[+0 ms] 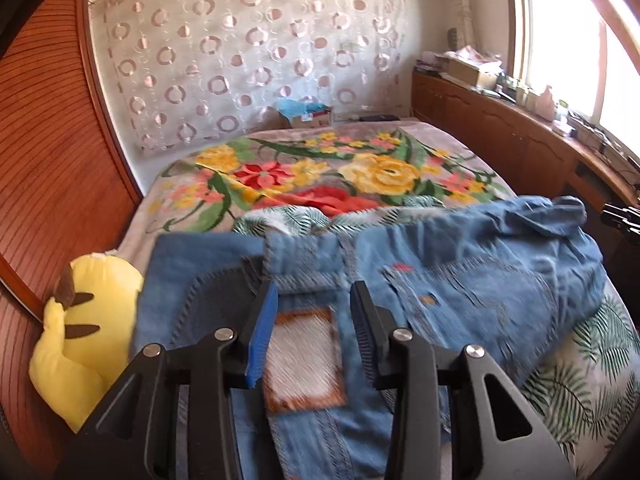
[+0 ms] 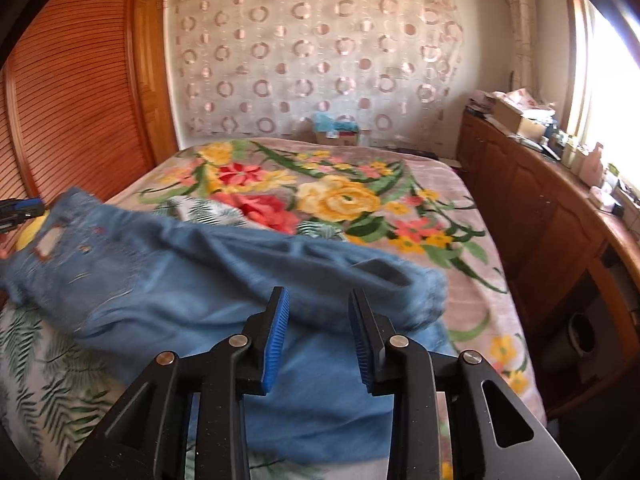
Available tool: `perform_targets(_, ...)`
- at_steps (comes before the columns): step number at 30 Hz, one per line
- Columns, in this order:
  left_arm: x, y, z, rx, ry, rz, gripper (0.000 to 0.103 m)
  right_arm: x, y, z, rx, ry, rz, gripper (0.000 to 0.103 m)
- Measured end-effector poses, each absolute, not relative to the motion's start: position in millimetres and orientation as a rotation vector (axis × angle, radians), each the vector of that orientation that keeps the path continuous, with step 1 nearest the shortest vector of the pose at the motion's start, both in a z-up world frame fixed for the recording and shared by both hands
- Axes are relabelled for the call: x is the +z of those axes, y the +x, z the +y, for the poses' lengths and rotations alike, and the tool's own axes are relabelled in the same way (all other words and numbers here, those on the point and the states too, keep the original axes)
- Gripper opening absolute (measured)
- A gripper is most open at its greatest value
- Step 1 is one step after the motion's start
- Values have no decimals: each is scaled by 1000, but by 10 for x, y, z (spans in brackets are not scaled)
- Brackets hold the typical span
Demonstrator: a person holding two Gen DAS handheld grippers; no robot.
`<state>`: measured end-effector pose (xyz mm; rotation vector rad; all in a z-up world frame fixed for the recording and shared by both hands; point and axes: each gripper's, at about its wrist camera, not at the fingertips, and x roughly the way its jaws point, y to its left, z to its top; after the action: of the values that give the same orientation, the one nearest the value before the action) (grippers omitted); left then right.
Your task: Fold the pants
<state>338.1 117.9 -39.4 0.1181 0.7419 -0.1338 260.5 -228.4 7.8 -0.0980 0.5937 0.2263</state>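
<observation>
On the bed [image 1: 460, 136], across its near end, lie the blue denim pants [image 1: 460, 280], rumpled and partly doubled over, resting on a palm-leaf sheet [image 1: 580, 368] with a flowered blanket [image 2: 360, 200] spread beyond them toward the far wall. Close to the left claw [image 1: 314, 292] the waistband shows, with a pale patch edged in brown [image 1: 304, 360] on the denim just below it. That claw stands spread, its blue pads apart and clear of the cloth, with nothing pinched between them. The right claw [image 2: 319, 298] is likewise spread above the leg end of the pants [image 2: 224, 280], pads free of the fabric. A yellow plush toy [image 1: 80, 340] sits at the left edge of the bed, touching the denim's near-left side, beside a slatted wooden door [image 1: 52, 160]. At the far end, against the circle-patterned curtain [image 1: 248, 48], stands a small cardboard box [image 1: 314, 118] with blue cloth or paper heaped in its top; what else it holds cannot be told. Along the right runs a wooden bench [image 2: 532, 208] under the window, crowded with an open carton [image 2: 516, 118] and small bottles.
</observation>
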Motion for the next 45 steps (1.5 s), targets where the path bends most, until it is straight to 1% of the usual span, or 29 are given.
perform_targets(3, -489, 3293, 1096, -154, 114, 771, 41, 49, 2421, -2242, 267, -92, 590, 34)
perform_targets(11, -903, 3174, 827, -237, 114, 885, 42, -17, 2231, -2286, 328, -96, 602, 36)
perform_targets(14, -1001, 3137, 772, -235, 119, 888, 42, -43, 2229, -2316, 343, -95, 616, 36)
perform_targets(21, -988, 3053, 802, -222, 84, 855, 42, -45, 2184, -2302, 365, -101, 659, 36)
perform_targets(23, -976, 3011, 796, -216, 92, 837, 40, -47, 2205, -2280, 366, -99, 676, 36)
perform_targets(26, -965, 2971, 809, -214, 97, 825, 31, -75, 2216, -2243, 380, -98, 706, 36)
perform_targets(27, -959, 2953, 810, -212, 101, 820, 28, -59, 2203, -2180, 381, -102, 713, 36)
perform_targets(28, -948, 2926, 811, -218, 103, 815, 21, -76, 2185, -2163, 383, -103, 721, 36)
perform_targets(29, -935, 2903, 812, -228, 102, 810, 18, -82, 2200, -2160, 387, -99, 733, 36)
perform_targets(31, -912, 2856, 819, -236, 102, 804, 9, -111, 2209, -2143, 386, -94, 754, 36)
perform_targets(34, -864, 2783, 850, -239, 99, 794, 9, -163, 2277, -2154, 372, -97, 782, 36)
perform_targets(36, -847, 2786, 911, -252, 67, 813, 12, -223, 2321, -2183, 365, -86, 803, 36)
perform_targets(37, -845, 2793, 941, -266, 52, 831, 23, -254, 2336, -2181, 363, -82, 811, 36)
perform_targets(40, -829, 2747, 976, -275, 59, 825, 41, -295, 2360, -2170, 357, -83, 821, 36)
perform_targets(45, -812, 2707, 1060, -223, 76, 813, 43, -341, 2381, -2112, 381, -80, 821, 36)
